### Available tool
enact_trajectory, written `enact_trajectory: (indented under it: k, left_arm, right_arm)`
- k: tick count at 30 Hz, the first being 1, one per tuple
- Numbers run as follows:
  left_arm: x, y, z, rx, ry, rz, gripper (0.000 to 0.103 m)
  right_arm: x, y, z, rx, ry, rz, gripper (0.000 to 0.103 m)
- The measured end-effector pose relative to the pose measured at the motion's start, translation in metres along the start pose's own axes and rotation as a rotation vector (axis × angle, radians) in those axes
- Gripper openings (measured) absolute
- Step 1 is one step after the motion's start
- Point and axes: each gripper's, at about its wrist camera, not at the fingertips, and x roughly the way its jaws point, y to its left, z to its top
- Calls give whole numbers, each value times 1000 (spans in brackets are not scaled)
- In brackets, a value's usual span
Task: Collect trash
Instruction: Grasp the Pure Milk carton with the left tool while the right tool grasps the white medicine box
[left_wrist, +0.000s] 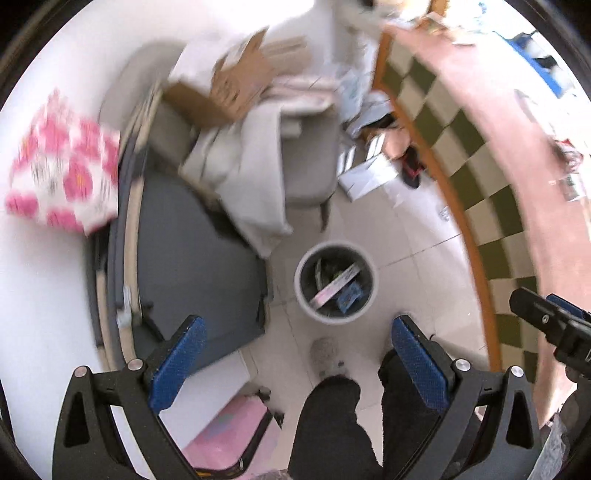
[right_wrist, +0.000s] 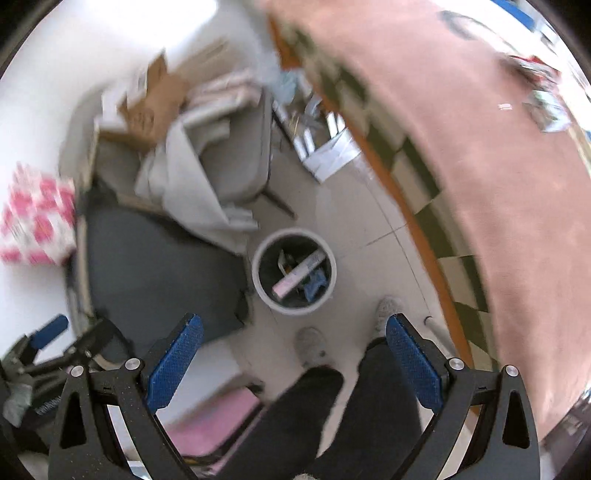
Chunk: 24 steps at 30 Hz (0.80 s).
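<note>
A round grey trash bin stands on the tiled floor below both grippers; it also shows in the right wrist view. Inside lie a pink-white flat wrapper, a blue wrapper and dark scraps. My left gripper is open and empty, high above the floor. My right gripper is open and empty too. Each gripper shows at the edge of the other's view: the right one, the left one. More small litter lies on the pink table top.
A table with a pink top and checkered cloth side curves along the right. A grey chair piled with cardboard and cloth stands behind the bin. A dark mat, a pink-patterned pack and the person's legs are near.
</note>
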Motion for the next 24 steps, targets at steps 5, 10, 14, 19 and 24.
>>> enact_trajectory:
  k: [5, 10, 14, 19, 24]
  left_arm:
    - [-44, -87, 58, 160, -104, -11, 103]
    - [-65, -223, 122, 367, -180, -30, 103]
    - [-52, -350, 160, 604, -190, -41, 103]
    - [-17, -495, 176, 907, -127, -115, 102]
    - [23, -573, 169, 1105, 8, -162, 93]
  right_arm:
    - [-67, -74, 34, 155, -93, 22, 101]
    - [-114, -190, 87, 288, -144, -52, 101]
    - [-137, -294, 127, 360, -146, -148, 101]
    - [-137, -407, 155, 426, -114, -270, 101]
    - [-122, -480, 162, 478, -59, -284, 101]
